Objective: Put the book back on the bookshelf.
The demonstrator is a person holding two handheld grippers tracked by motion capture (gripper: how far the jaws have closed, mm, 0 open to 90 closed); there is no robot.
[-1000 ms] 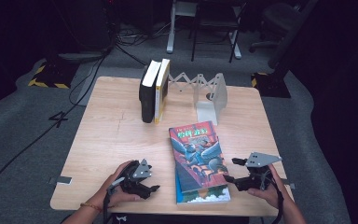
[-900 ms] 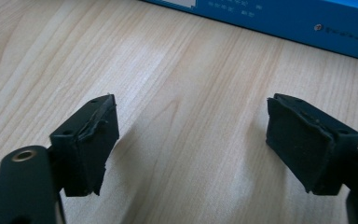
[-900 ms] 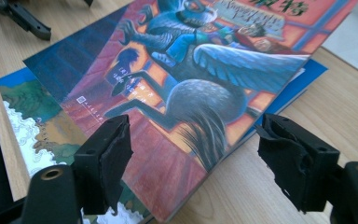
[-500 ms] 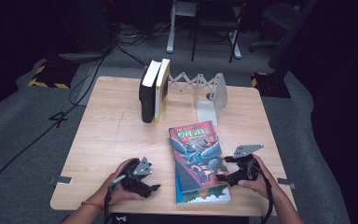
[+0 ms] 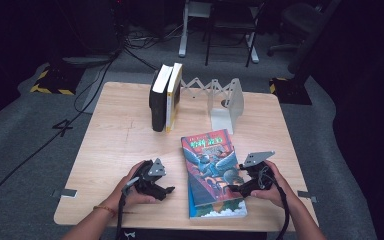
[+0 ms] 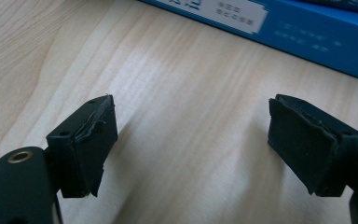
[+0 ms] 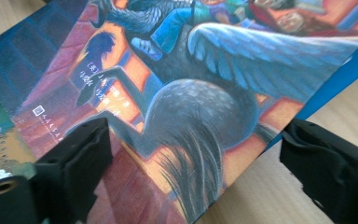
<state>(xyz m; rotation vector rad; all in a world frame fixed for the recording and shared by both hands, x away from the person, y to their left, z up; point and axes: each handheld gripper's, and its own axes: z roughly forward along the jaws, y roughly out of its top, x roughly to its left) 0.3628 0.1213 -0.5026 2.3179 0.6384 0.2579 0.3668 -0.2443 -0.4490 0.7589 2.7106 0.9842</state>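
Note:
A colourful paperback (image 5: 212, 170) lies flat on the wooden table (image 5: 120, 140), cover up. In the left gripper view its blue side (image 6: 307, 32) runs just beyond my left gripper (image 6: 193, 149). That gripper (image 5: 169, 191) rests low on the table left of the book, open, with bare wood between its pads. My right gripper (image 5: 233, 189) is at the book's right edge, open. Its jaws have just been closing a little. In the right gripper view (image 7: 191, 172) one jaw hangs over the cover (image 7: 191, 93), the other over the table, and no pad presses on the book.
Two books (image 5: 165, 97) stand upright at the back of the table against a white accordion bookend rack (image 5: 225, 100). Bare wood lies to the left of them. Cables and chair legs are on the grey floor beyond the table.
My right gripper has moved left, from beside the book onto its right edge. My left gripper has shifted right, closer to the book's left side.

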